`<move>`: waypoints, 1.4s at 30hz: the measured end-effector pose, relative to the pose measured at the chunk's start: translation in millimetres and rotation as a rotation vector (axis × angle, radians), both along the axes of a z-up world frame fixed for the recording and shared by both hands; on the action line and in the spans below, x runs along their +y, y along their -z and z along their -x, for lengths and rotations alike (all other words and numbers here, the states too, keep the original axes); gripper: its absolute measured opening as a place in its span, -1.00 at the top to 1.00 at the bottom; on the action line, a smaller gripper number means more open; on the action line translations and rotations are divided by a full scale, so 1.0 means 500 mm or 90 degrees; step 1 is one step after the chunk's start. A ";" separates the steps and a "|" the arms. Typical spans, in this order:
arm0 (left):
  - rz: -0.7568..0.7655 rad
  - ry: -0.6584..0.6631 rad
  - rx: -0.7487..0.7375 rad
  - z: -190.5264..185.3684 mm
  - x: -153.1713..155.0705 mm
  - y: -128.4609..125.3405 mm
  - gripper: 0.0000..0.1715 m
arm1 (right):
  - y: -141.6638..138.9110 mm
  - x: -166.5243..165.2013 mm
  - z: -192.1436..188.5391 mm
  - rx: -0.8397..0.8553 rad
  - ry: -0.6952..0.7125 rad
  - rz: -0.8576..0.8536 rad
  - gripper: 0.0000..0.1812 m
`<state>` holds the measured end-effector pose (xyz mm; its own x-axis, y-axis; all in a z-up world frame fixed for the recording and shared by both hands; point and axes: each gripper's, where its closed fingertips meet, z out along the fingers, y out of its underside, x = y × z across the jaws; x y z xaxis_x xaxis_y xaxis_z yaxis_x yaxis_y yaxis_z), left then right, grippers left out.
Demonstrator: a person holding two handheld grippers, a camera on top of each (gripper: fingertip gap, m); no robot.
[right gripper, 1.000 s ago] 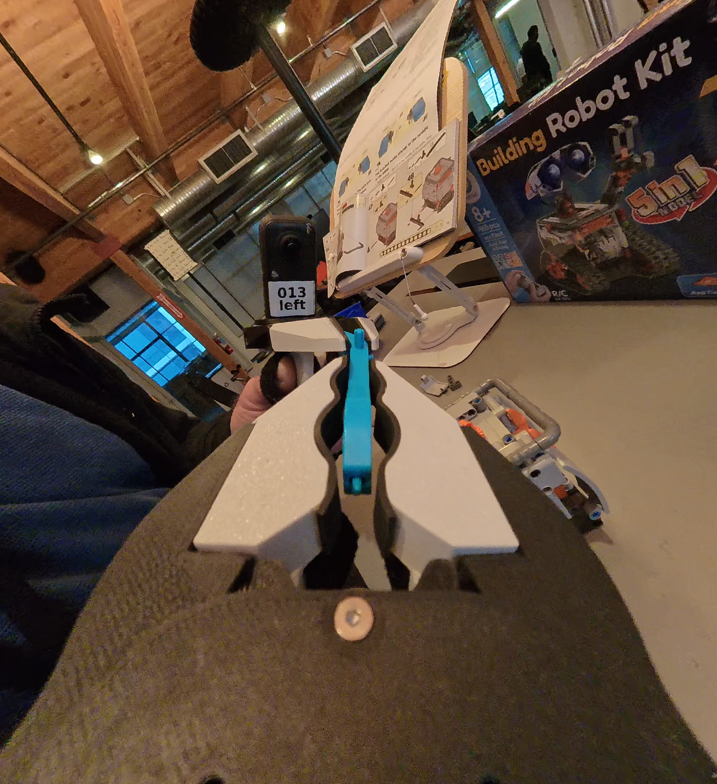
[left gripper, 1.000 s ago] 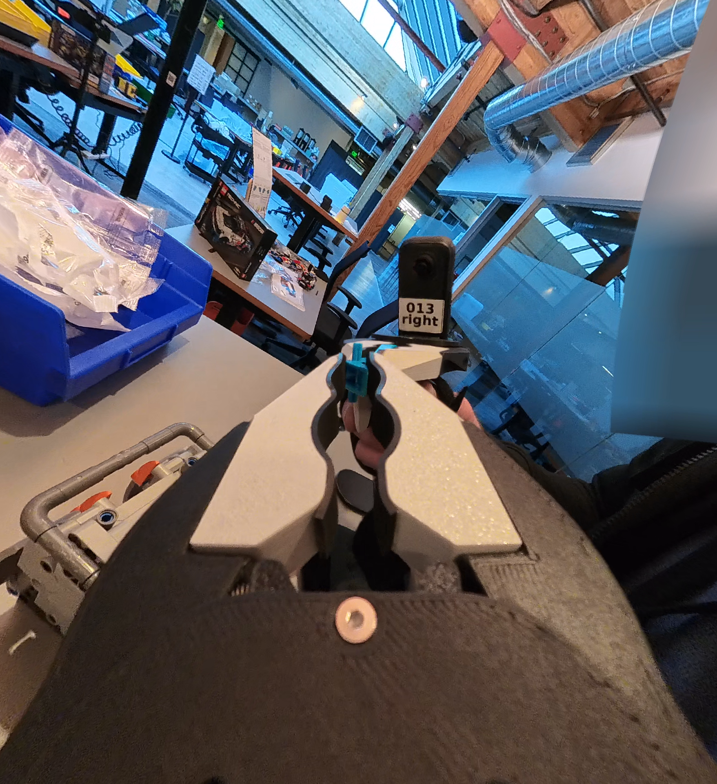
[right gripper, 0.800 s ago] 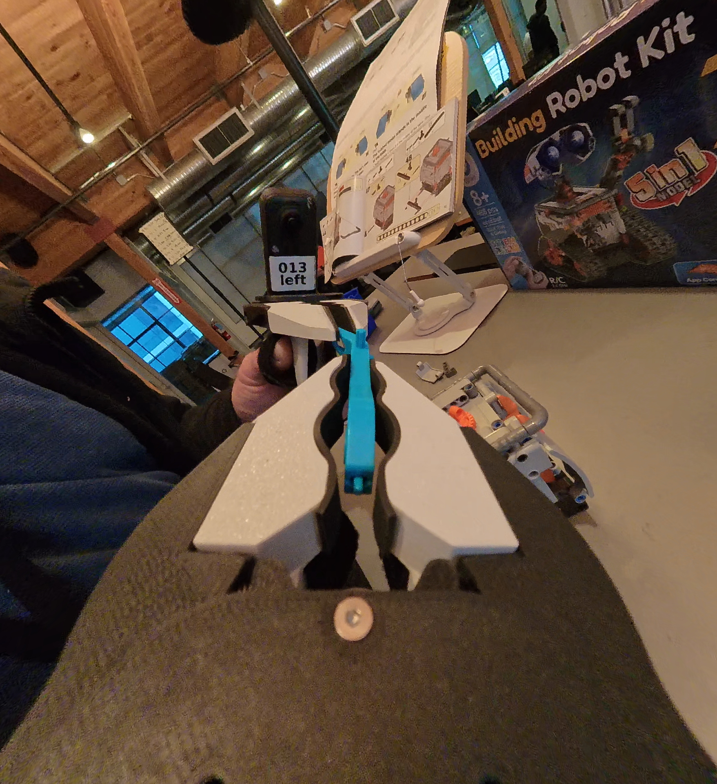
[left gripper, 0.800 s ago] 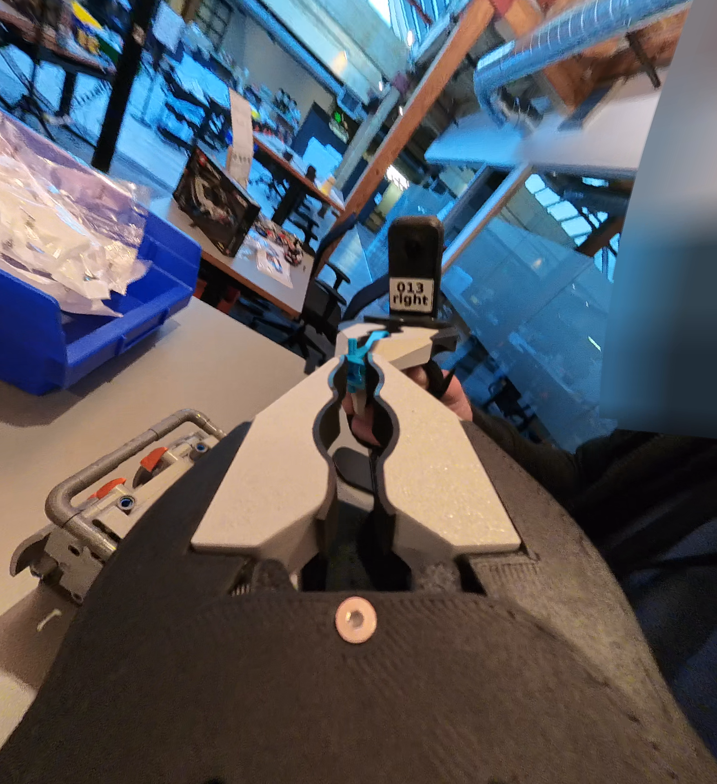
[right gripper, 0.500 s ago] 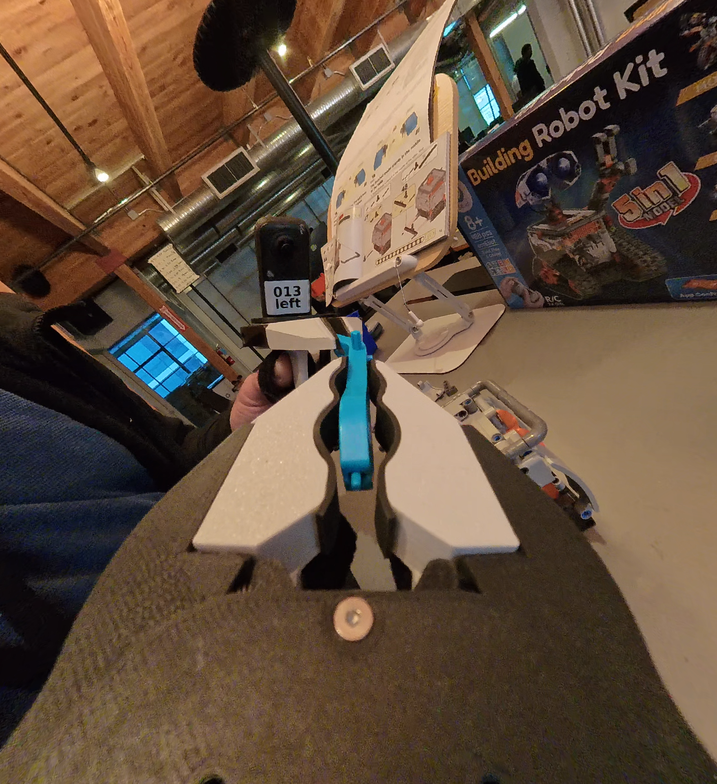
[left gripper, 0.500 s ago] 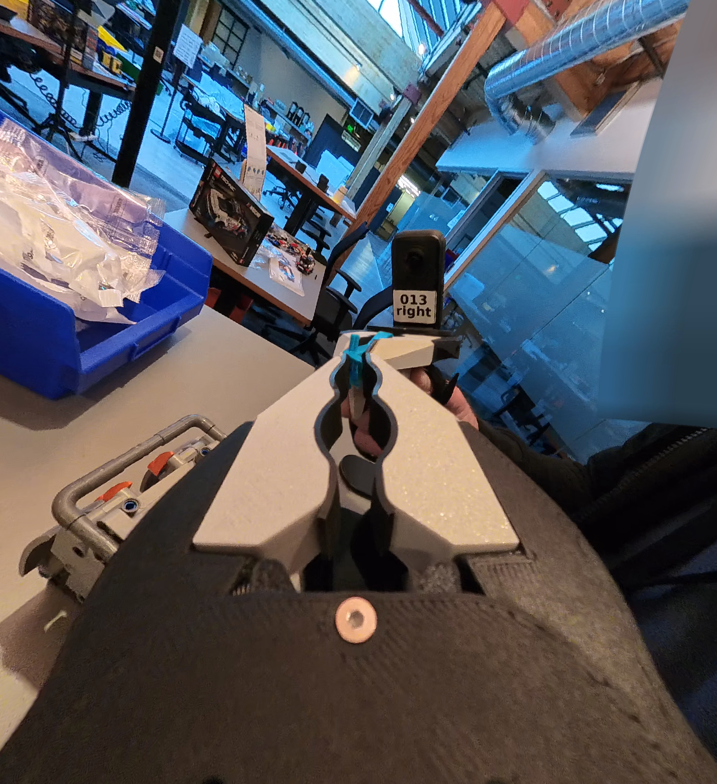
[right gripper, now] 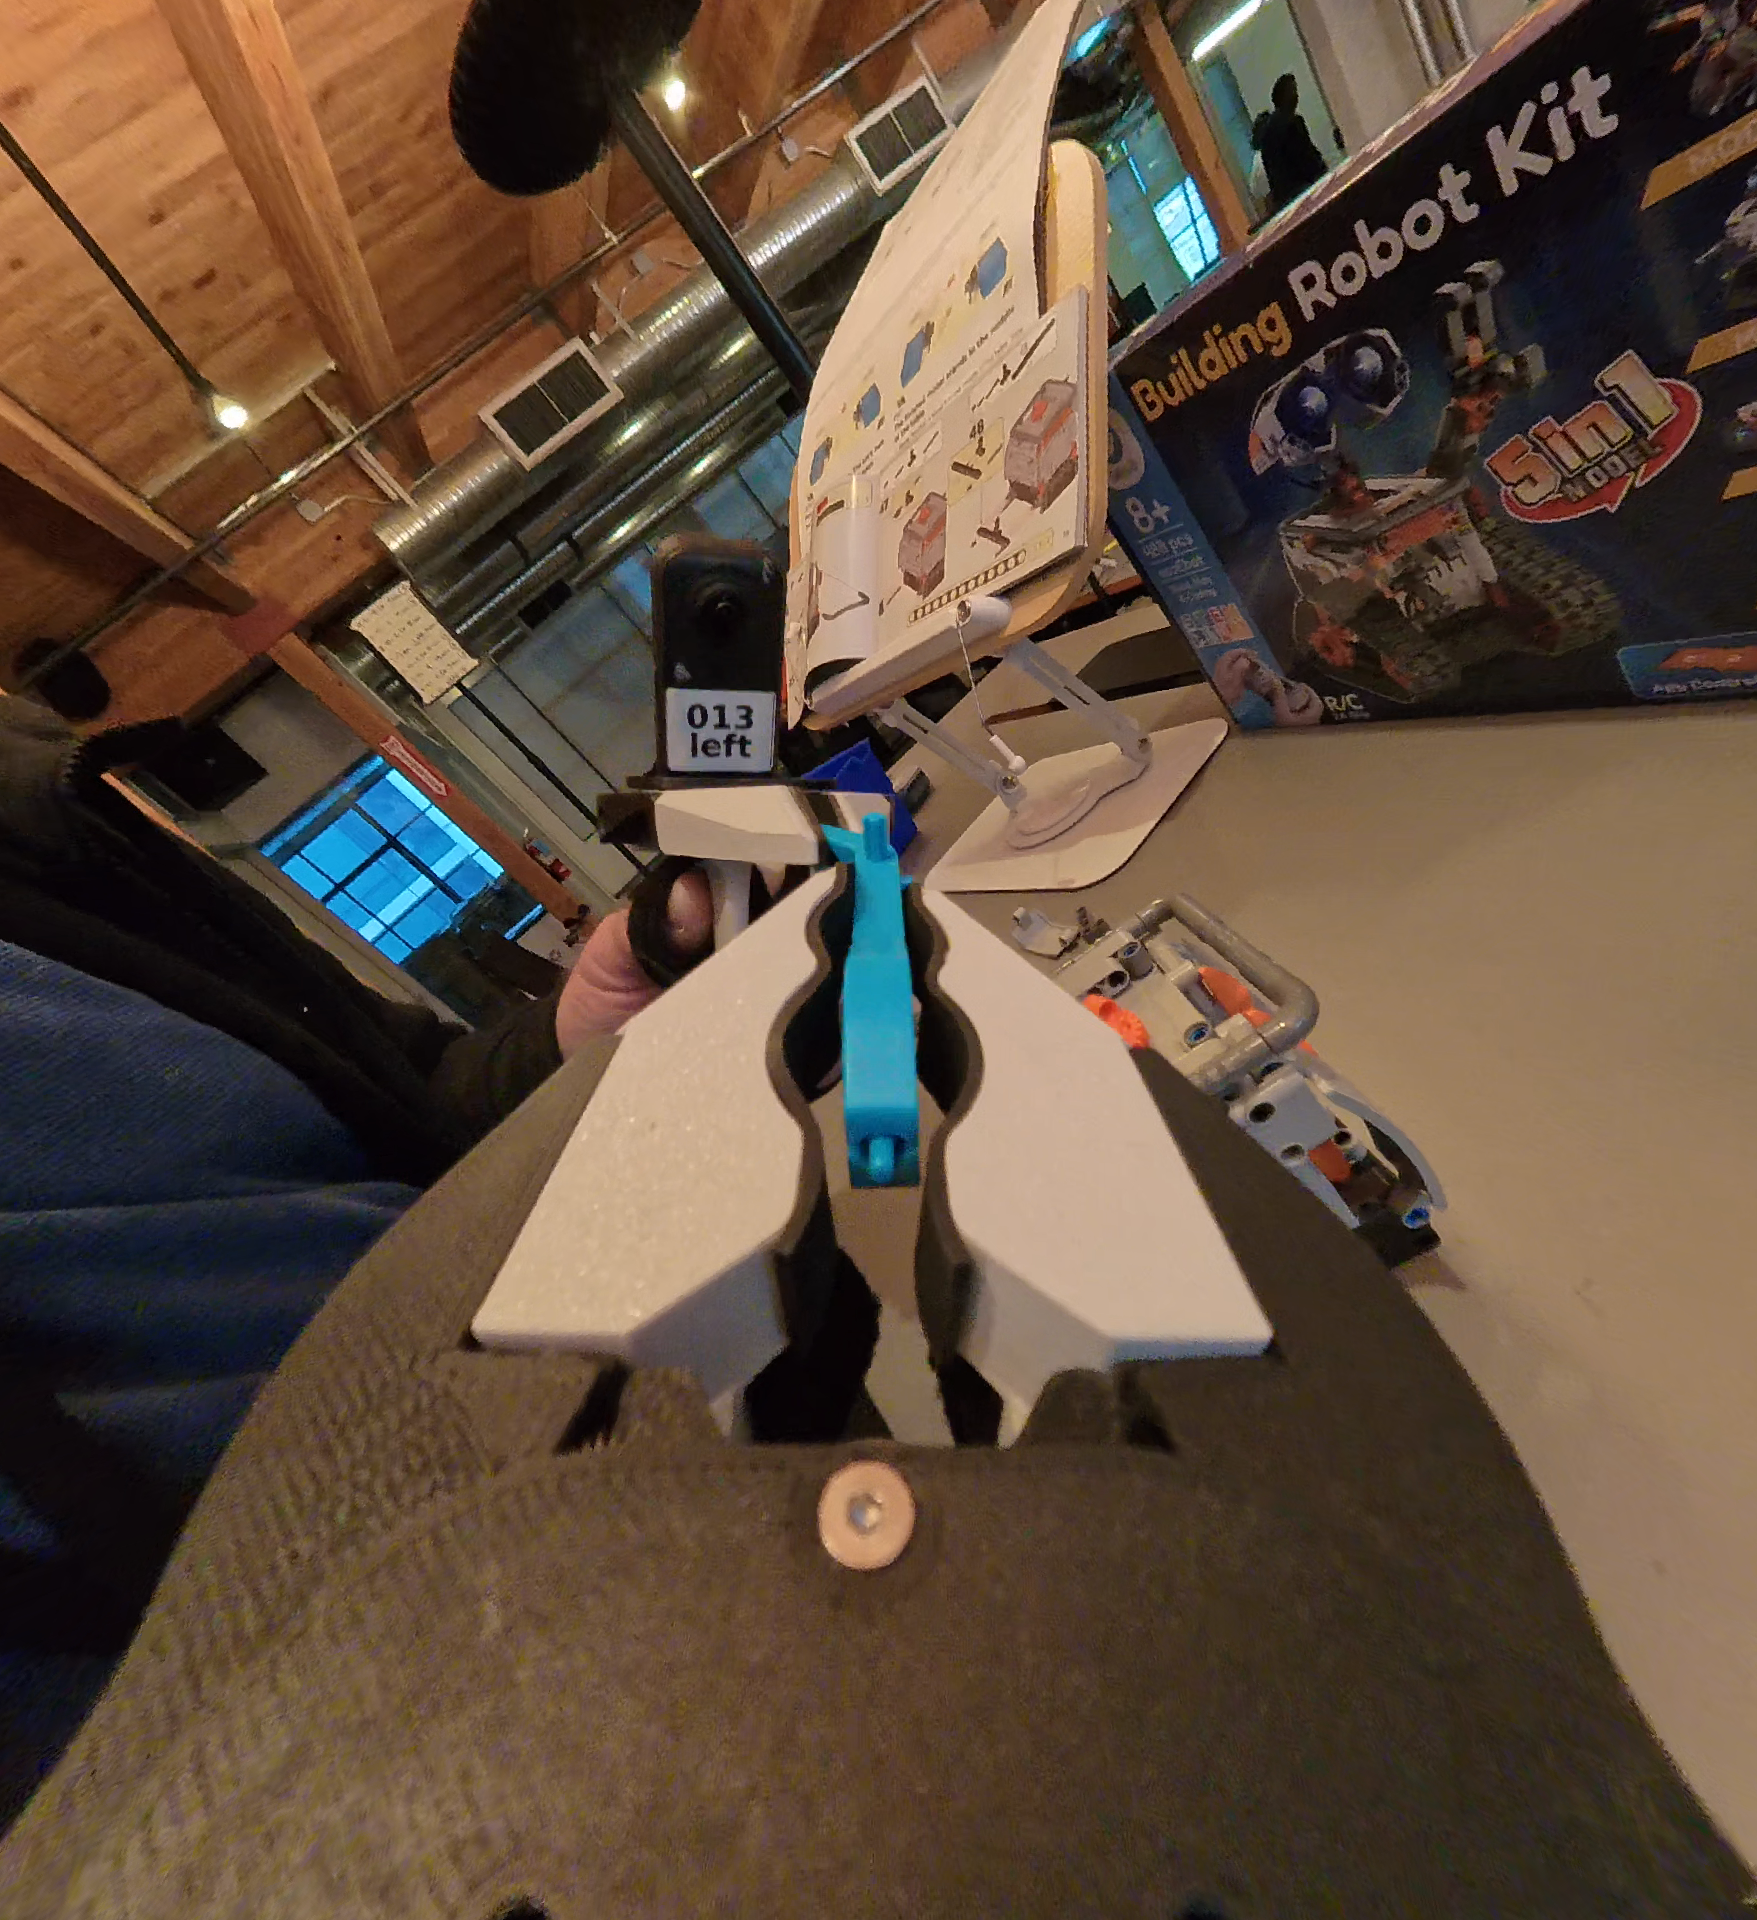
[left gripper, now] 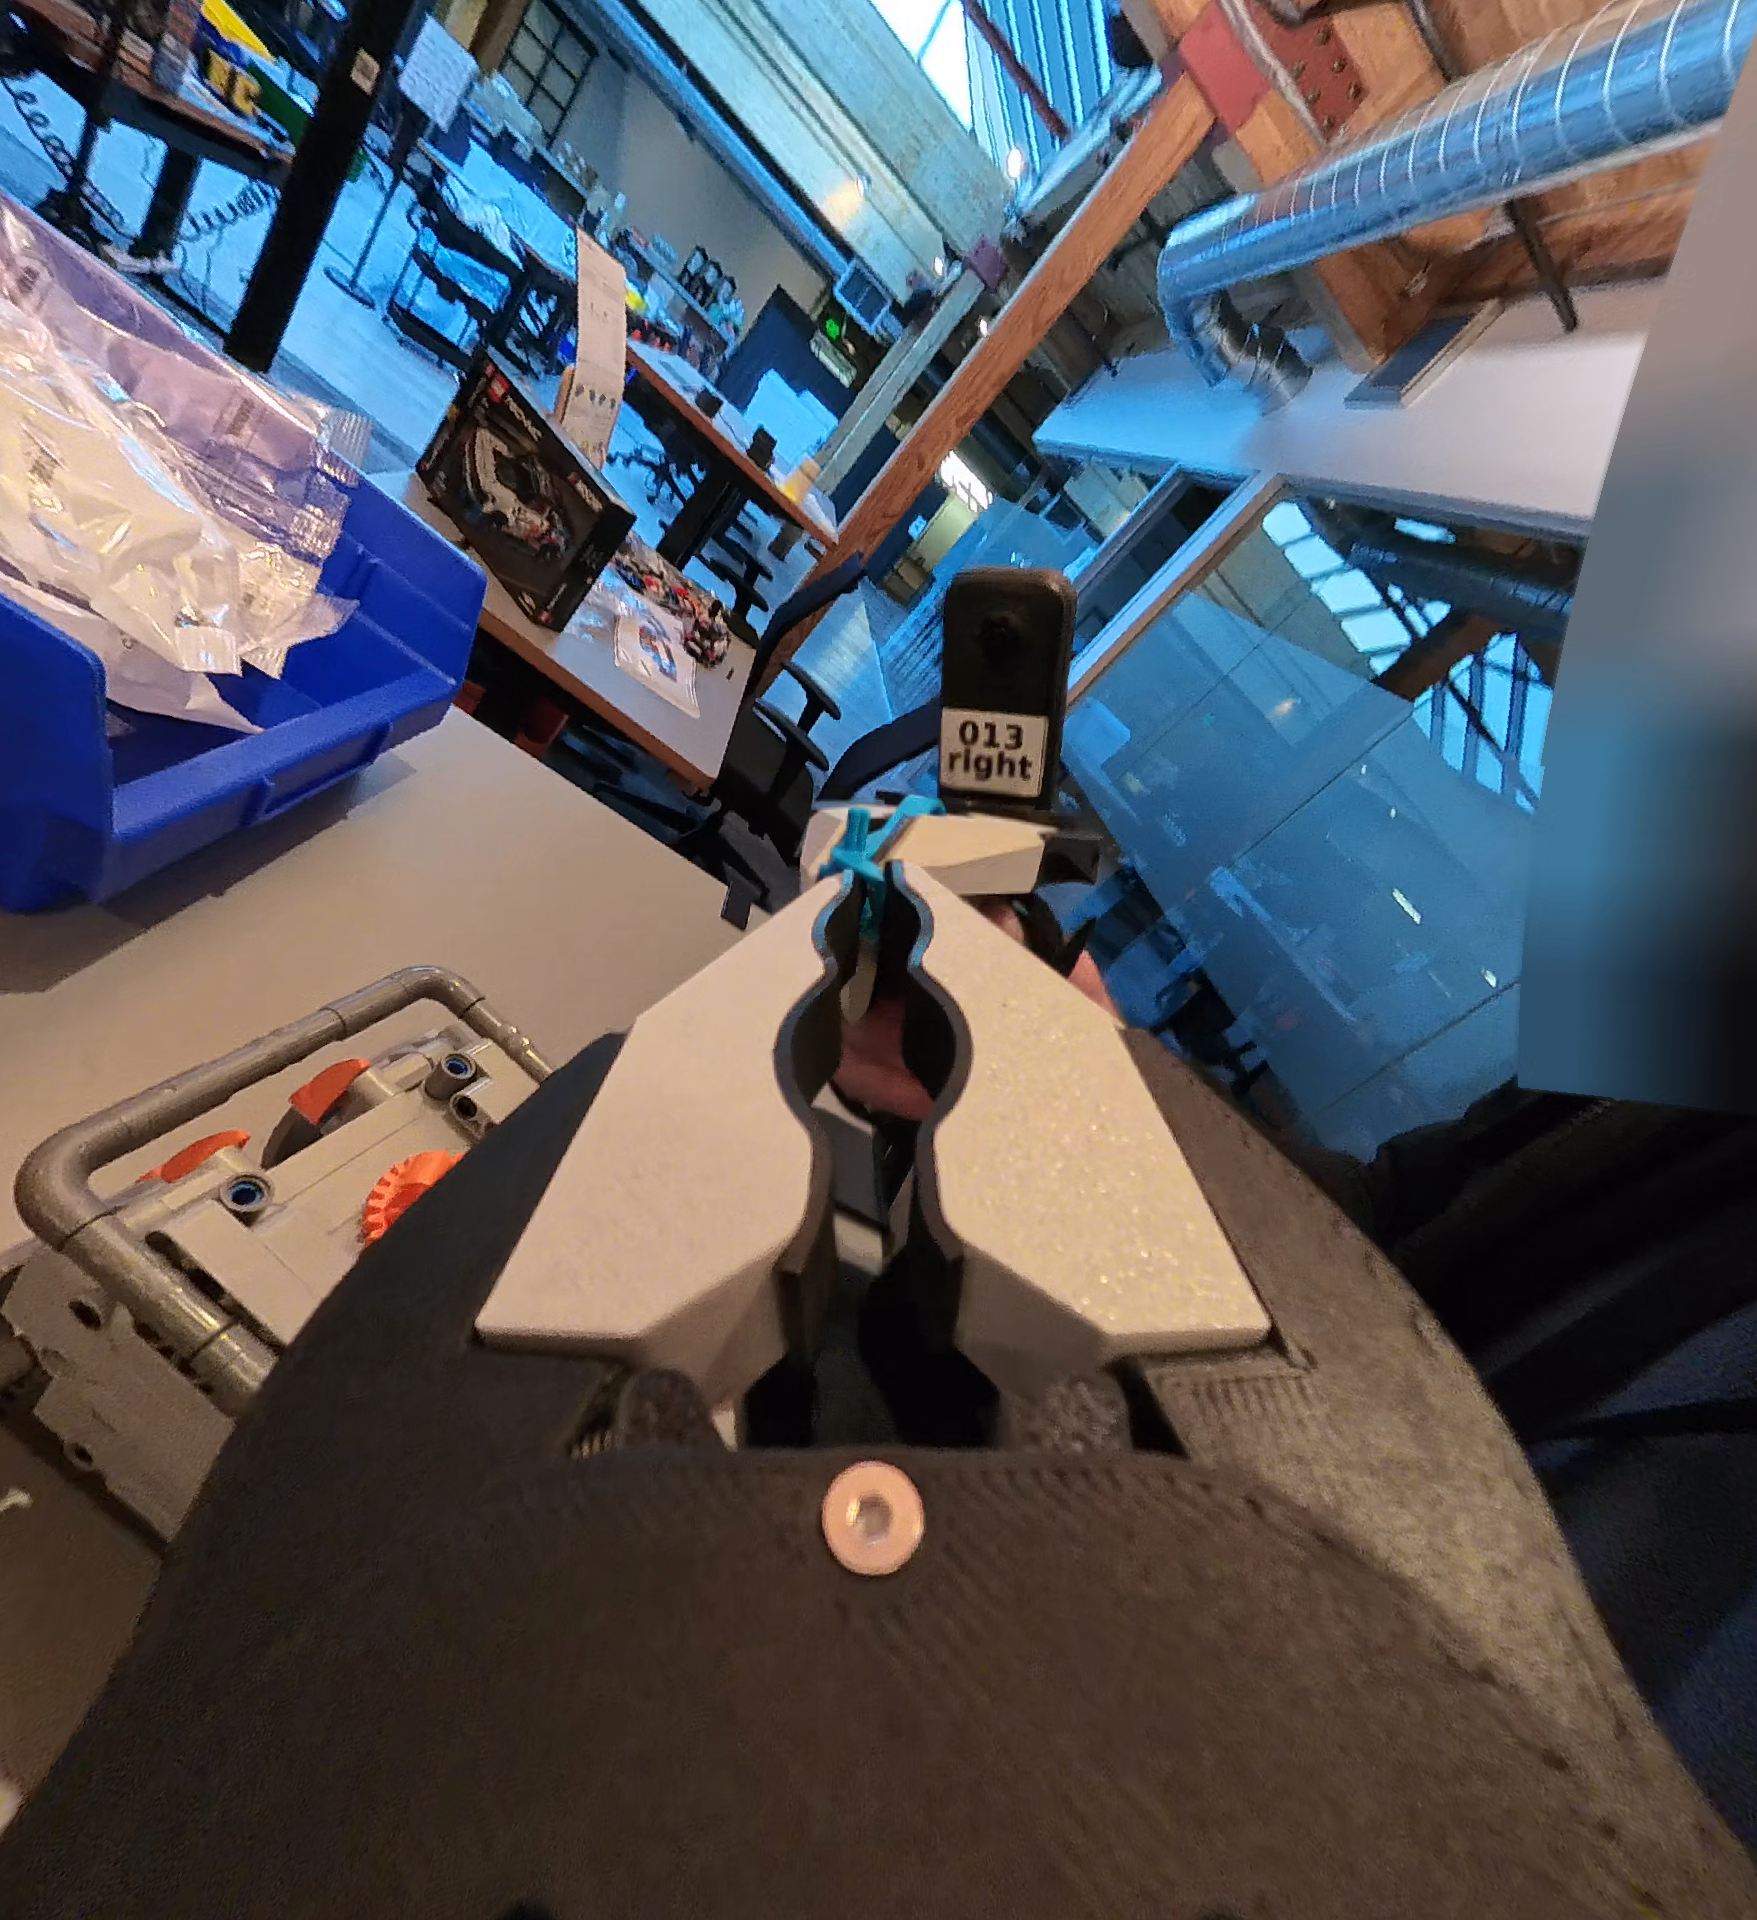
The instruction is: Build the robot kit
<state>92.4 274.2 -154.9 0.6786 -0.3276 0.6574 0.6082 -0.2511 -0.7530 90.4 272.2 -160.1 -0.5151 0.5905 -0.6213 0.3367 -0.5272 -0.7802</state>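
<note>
Matt grey table (right gripper: 1476,935); glossy blue plastic bin (left gripper: 230,769).

You sit at a grey table (right gripper: 1539,935) in a tall workshop hall. Above you runs a plank ceiling (right gripper: 178,260) on wooden beams (right gripper: 271,177), with a ribbed silver duct (left gripper: 1456,135), white vents (right gripper: 547,400) and small lamps (right gripper: 230,416) hung on black rods. A slanted timber post (left gripper: 999,343) rises beside glass partitions (left gripper: 1300,831). Daylight comes blue through high windows (left gripper: 967,62) and a gridded window (right gripper: 386,862) lower down. Behind your table stand more benches (left gripper: 635,686) crowded with small things, a black office chair (left gripper: 780,769) and a black pillar (left gripper: 313,177). The floor (left gripper: 334,322) shines pale between the benches
</note>
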 end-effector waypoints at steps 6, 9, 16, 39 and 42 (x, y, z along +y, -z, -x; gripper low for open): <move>0.063 0.093 0.227 0.020 -0.019 0.029 0.37 | 0.053 0.023 -0.021 -0.099 0.001 -0.033 0.95; 0.136 0.131 0.395 0.054 -0.021 0.092 0.04 | 0.109 0.037 -0.036 -0.190 0.008 -0.064 0.95; 0.286 0.250 0.568 0.070 -0.018 0.216 -0.41 | 0.189 0.034 -0.052 -0.306 0.007 -0.045 0.95; 0.345 0.020 0.470 0.038 -0.001 0.251 -0.37 | 0.202 0.080 -0.053 -0.450 -0.083 0.003 0.96; 0.339 0.005 0.471 0.037 0.001 0.250 -0.37 | 0.204 0.084 -0.050 -0.469 -0.093 0.011 0.96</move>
<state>73.7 274.6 -280.0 0.9864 -0.1114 0.1206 0.0129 -0.6797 -0.7334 115.4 314.3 -261.9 -0.0339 0.5348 -0.8443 0.8358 -0.4480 -0.3173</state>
